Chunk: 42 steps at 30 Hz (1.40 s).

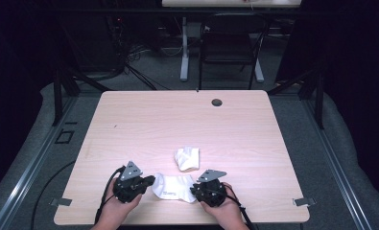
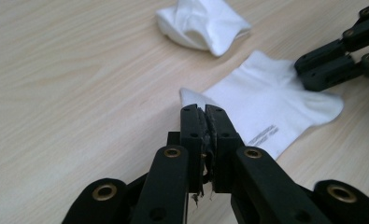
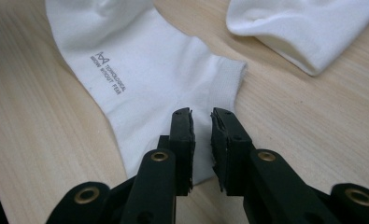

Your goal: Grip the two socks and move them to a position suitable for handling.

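I see the flat white printed ankle sock (image 1: 171, 188) lying on the light wooden tabletop (image 1: 144, 120) between both grippers. Left gripper (image 2: 205, 111) jaws pinch its corner; right gripper (image 3: 201, 114) jaws stand slightly apart over its cuff (printed lettering reads clearly there). A crumpled white sock (image 1: 187, 158) lies beyond.

Beyond the far edge of the wooden table (image 1: 144, 115), which has a small round grommet (image 1: 217, 102), a dark chair (image 1: 229, 45) stands on the grey floor (image 1: 144, 79).

High view overhead facing forward-down, both gripper views low, close, sharing the flat sock (image 2: 275, 107) on table (image 1: 187, 120)
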Motion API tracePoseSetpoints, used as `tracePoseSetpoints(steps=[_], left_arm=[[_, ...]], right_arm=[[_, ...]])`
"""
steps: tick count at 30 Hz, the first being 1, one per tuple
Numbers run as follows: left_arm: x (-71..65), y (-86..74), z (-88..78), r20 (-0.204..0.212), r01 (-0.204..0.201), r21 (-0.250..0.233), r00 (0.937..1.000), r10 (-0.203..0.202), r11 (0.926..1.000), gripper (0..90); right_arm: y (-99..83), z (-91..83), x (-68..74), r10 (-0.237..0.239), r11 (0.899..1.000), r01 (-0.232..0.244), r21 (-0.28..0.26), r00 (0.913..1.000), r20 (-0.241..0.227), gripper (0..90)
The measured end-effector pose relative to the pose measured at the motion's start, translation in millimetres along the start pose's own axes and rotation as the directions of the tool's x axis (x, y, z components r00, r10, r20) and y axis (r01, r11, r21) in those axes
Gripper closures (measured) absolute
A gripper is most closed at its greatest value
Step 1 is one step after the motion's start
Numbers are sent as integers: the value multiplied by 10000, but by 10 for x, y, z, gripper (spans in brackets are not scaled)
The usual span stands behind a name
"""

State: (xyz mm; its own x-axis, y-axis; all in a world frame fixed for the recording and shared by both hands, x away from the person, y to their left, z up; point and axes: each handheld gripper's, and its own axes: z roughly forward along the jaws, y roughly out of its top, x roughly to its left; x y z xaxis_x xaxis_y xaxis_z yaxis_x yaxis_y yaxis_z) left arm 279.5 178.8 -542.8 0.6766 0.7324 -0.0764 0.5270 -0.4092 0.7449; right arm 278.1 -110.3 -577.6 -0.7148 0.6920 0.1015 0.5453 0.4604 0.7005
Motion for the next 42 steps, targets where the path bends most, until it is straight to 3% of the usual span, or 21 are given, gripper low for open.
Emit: tracePoseSetpoints(steps=[4, 8, 10, 12, 17, 19, 24, 42], left_arm=[[74, -80, -15, -133, 109, 184, 9999, -107, 9998, 821], [120, -69, -94, -570, 108, -458, 9983, -134, 9989, 719], [136, -47, -104, -317, 90, -699, 9994, -113, 9975, 691], [120, -41, -61, -100, -32, -834, 9999, 24, 9965, 657], [23, -49, 136, 376, -385, -449, 9985, 402, 9983, 625], [-16, -72, 210, 588, -547, -238, 9967, 560, 9982, 617], [-50, -167, 328, 563, -1049, 463, 9932, 1023, 9934, 616], [-140, -242, 312, 1077, -865, 392, 9908, 819, 9955, 603]], right_arm=[[-17, -27, -15, -4, 9999, 4, 101, 10000, -20, 783], [-17, -52, -25, 68, 9997, -69, 221, 10000, 34, 778], [-8, -80, -27, 48, 9997, -50, 248, 9999, 99, 778], [6, -102, -19, 94, 9998, -91, -149, 9998, 187, 770], [74, -55, 4, -210, 9972, 212, -722, 9998, 28, 717], [77, -9, 12, -258, 9982, 260, -539, 9997, 28, 710], [47, 47, 11, -364, 9992, 364, -186, 9993, 42, 721], [-48, -89, -68, 147, 9995, -141, 294, 9997, -213, 738]])
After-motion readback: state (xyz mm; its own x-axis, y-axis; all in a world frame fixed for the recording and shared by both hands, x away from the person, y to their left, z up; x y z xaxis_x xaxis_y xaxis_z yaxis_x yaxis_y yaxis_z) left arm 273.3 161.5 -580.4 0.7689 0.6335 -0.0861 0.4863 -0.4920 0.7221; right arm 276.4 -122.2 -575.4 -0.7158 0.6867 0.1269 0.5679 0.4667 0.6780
